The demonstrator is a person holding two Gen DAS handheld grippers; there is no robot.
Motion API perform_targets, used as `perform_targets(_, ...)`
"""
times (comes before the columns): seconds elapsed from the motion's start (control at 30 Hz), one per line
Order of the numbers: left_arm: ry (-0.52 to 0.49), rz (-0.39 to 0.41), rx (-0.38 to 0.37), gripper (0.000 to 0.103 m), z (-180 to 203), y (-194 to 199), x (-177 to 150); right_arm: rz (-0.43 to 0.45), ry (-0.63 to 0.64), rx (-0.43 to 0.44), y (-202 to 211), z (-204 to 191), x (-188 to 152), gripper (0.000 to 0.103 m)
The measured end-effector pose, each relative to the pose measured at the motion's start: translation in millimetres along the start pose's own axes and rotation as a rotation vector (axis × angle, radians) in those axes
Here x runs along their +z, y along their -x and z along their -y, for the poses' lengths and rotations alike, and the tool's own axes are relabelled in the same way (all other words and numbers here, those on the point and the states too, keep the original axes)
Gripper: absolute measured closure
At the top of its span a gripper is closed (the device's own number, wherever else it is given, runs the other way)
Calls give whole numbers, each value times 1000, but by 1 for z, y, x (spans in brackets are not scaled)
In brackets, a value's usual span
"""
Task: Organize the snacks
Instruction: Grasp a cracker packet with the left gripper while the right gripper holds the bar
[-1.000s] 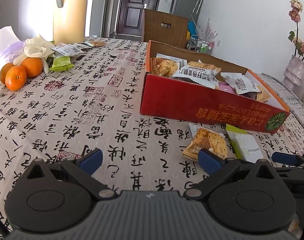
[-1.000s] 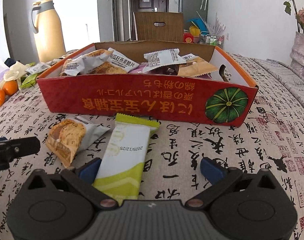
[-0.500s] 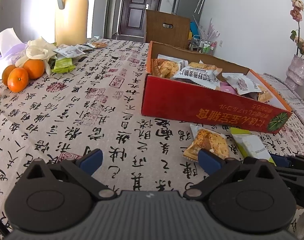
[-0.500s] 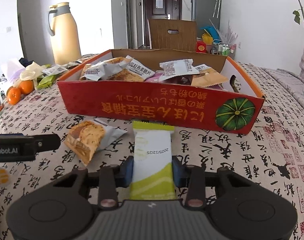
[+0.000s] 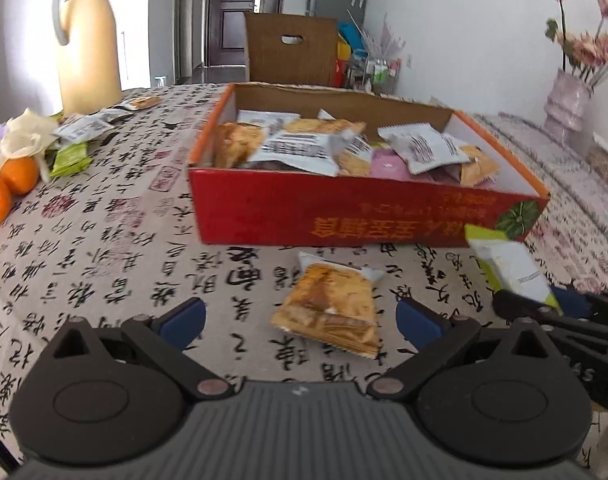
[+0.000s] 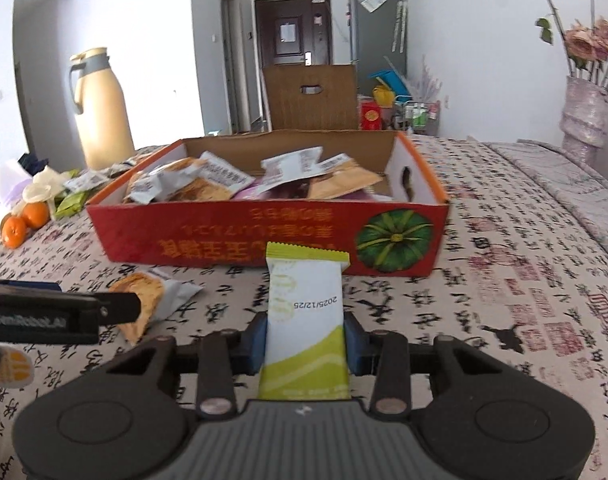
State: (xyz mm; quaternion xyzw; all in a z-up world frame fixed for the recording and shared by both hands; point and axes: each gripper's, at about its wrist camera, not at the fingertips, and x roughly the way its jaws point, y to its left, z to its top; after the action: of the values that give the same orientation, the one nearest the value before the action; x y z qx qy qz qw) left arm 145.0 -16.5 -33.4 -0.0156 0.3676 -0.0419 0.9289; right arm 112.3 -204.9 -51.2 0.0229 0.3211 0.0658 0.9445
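My right gripper (image 6: 306, 338) is shut on a white and green snack bar (image 6: 306, 312), which stands up off the table in front of the red cardboard box (image 6: 231, 236). That bar (image 5: 510, 270) also shows at the right of the left wrist view, held by the right gripper (image 5: 544, 306). My left gripper (image 5: 299, 318) is open, and an orange cracker packet (image 5: 330, 306) lies on the cloth between its blue fingertips (image 5: 183, 318). The same packet (image 6: 143, 300) shows left of the bar. The box (image 5: 344, 208) holds several snack packets.
A tall cream jug (image 5: 87, 40) stands at the back left. Two oranges (image 5: 7, 184), a green packet (image 5: 69, 156) and other loose packets (image 5: 87, 128) lie at the left. A vase of flowers (image 6: 584, 112) stands at the right. A brown chair back (image 6: 310, 96) rises behind the table.
My right gripper closed on the white and green bar and lifted it off the cloth. My left gripper shifted right, so the orange packet now lies between its fingers.
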Motion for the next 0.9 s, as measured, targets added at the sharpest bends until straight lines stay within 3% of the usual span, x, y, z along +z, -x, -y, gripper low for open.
perform_targets(0.23,-52,-43,37,0,21,-20,8,18,-37,-25,8,22,-3,66)
perform_targets(0.4,-31,-65,51,5,25,-34,10,25,-55,-30,11,32,-6,66)
perform_targets(0.53,-27,-74,62,24,27,-39,9,28,-61,-28,13,35,-8,66)
perform_targets(0.6,-25,-60,48,47,27,-37,9,29,-65,-27,14,36,-9,66)
perform_targets(0.7,-20,-47,23,54,27,-32,7,30,-68,-24,15,37,-11,66)
perform_targets(0.9,-26,-18,8,55,31,-22,2,27,-65,-18,17,37,-13,66)
